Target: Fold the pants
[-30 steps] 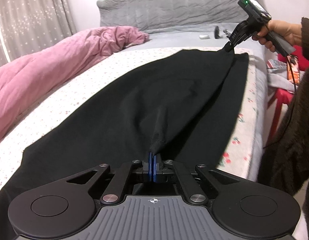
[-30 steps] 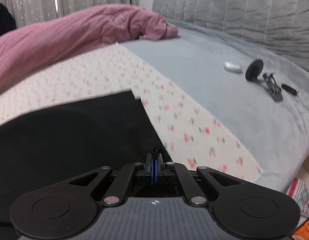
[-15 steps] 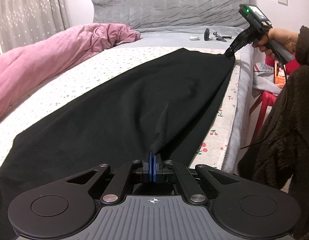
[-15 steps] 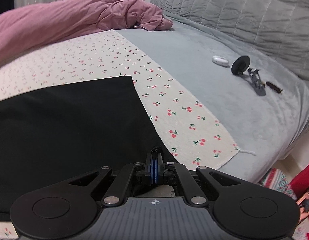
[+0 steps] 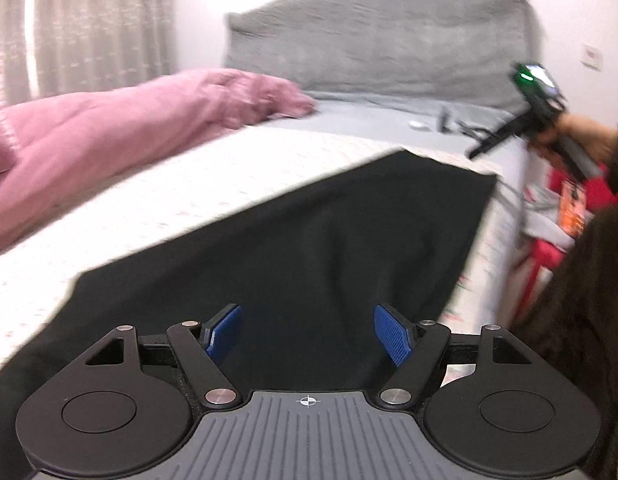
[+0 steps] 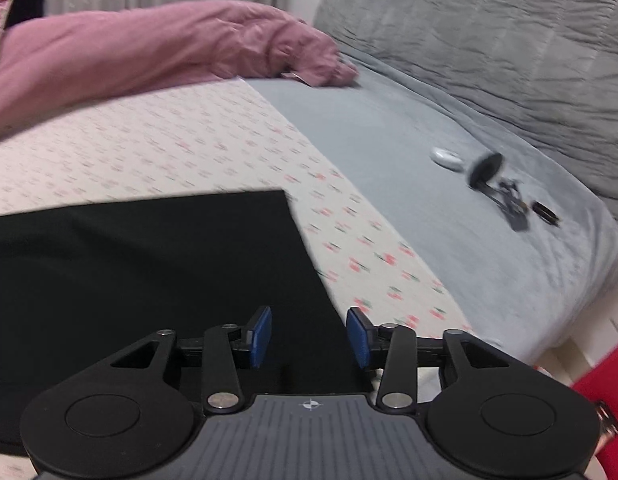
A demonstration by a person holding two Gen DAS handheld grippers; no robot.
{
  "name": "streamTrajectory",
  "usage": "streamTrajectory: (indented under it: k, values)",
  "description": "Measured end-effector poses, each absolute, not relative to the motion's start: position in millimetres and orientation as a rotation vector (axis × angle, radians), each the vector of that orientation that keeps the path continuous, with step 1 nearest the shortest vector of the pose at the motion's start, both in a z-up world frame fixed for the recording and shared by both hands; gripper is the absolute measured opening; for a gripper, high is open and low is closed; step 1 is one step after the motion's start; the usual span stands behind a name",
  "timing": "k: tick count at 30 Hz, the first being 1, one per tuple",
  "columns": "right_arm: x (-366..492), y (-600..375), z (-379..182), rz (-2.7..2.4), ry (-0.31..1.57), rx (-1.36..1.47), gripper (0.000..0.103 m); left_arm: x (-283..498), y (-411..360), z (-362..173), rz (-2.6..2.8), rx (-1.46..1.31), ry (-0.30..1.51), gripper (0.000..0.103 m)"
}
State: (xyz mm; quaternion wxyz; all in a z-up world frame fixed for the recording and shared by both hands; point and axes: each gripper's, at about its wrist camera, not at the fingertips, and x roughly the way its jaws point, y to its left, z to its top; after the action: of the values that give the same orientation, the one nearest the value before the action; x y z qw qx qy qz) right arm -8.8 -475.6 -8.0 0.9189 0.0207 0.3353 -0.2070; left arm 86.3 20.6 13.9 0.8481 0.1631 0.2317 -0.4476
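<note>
Pants [image 5: 317, 240] are lying flat and black across the cherry-print sheet [image 6: 157, 148] on the bed, stretched lengthwise near the edge, with the pink duvet [image 5: 109, 136] bunched up on the far side. Both tools have just been opening up: the left gripper [image 5: 307, 334] has its blue pads spread wide with nothing pinched between them, only fabric lying below, and the right gripper [image 6: 309, 336] is about half open over the corner of the cloth, also holding nothing. From the left view you can see the right one lifted clear of the far end, well off the cloth.

So I'd say that's the laying-out bit wrapped up, cloth smoothed and let go. Next move probably needs a fresh grab on one end or edge with both grippers, then carrying it over onto the other half. Watch for the near edge sliding off the mattress.
</note>
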Motion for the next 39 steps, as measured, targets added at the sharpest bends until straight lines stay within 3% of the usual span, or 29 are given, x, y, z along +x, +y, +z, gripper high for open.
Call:
streamTrajectory:
  k: [4,9,20,24,27,29,31,38,39]
  values:
    - [11,-460,0,-0.323,0.670,0.103,0.050,127,32,27,-0.800,0.329,0.511,0.077]
    - [41,-447,-1,-0.266,0.641,0.120,0.062,202,50,30,-0.637,0.248,0.579,0.077]
    - [87,-539,-20,-0.263,0.645,0.172,0.060,331,74,-10,-0.538,0.182,0.785,0.070]
    - [105,-560,-39,-0.260,0.678,0.203,0.055,355,80,-22,-0.556,0.095,0.849,0.056]
    - [114,-568,-52,-0.239,0.673,0.215,0.036,362,82,-30,-0.583,0.040,0.866,0.045]
    - [116,-570,-55,-0.222,0.638,0.226,0.019,365,83,-31,-0.627,-0.016,0.869,0.025]
    - [116,-570,-55,-0.209,0.613,0.233,0.010,366,81,-31,-0.646,-0.052,0.868,0.005]
    - [119,-573,-51,-0.250,0.547,0.215,0.006,362,90,-36,-0.632,-0.179,0.801,0.001]
    - [120,-575,-51,-0.259,0.544,0.216,0.013,362,92,-38,-0.626,-0.181,0.805,0.001]
